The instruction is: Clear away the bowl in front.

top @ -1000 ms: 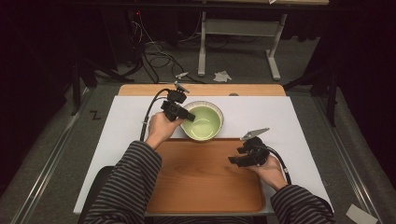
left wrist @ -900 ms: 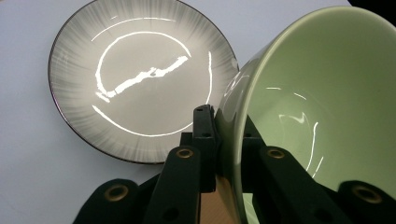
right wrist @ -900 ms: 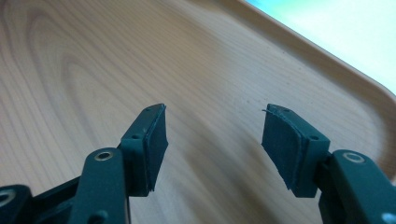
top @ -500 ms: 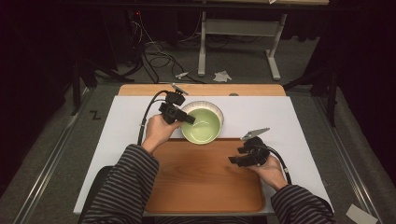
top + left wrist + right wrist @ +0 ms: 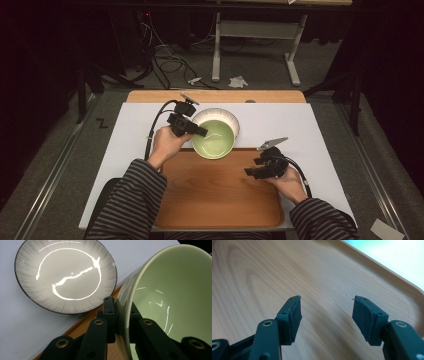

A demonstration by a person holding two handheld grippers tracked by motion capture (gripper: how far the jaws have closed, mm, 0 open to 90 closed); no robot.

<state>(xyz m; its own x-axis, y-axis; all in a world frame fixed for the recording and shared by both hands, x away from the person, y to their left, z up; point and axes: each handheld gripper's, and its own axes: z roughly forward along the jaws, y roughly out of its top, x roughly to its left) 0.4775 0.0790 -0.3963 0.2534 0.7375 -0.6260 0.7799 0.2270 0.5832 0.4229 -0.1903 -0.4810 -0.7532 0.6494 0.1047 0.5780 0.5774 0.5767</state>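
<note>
A pale green bowl (image 5: 216, 141) hangs tilted over the far rim of the wooden tray (image 5: 215, 200), partly in front of a grey-white streaked plate (image 5: 227, 117). My left gripper (image 5: 198, 131) is shut on the bowl's left rim. In the left gripper view the jaws pinch the bowl (image 5: 175, 290) wall at my left gripper (image 5: 122, 315), one pad inside and one outside, and the plate (image 5: 65, 277) lies bare on the white cover. My right gripper (image 5: 250, 172) hovers open just above the tray's right part, with nothing between the pads of my right gripper (image 5: 325, 315).
The tray (image 5: 287, 270) lies on a white sheet (image 5: 300, 130) that covers the table, its raised rim (image 5: 387, 272) close to the right gripper. Striped sleeves come in from the bottom. Behind the table are cables and a table frame (image 5: 250, 35) on the floor.
The left gripper has drawn the green bowl off the plate toward the tray, so more of the plate shows behind it. The right gripper has stayed still.
</note>
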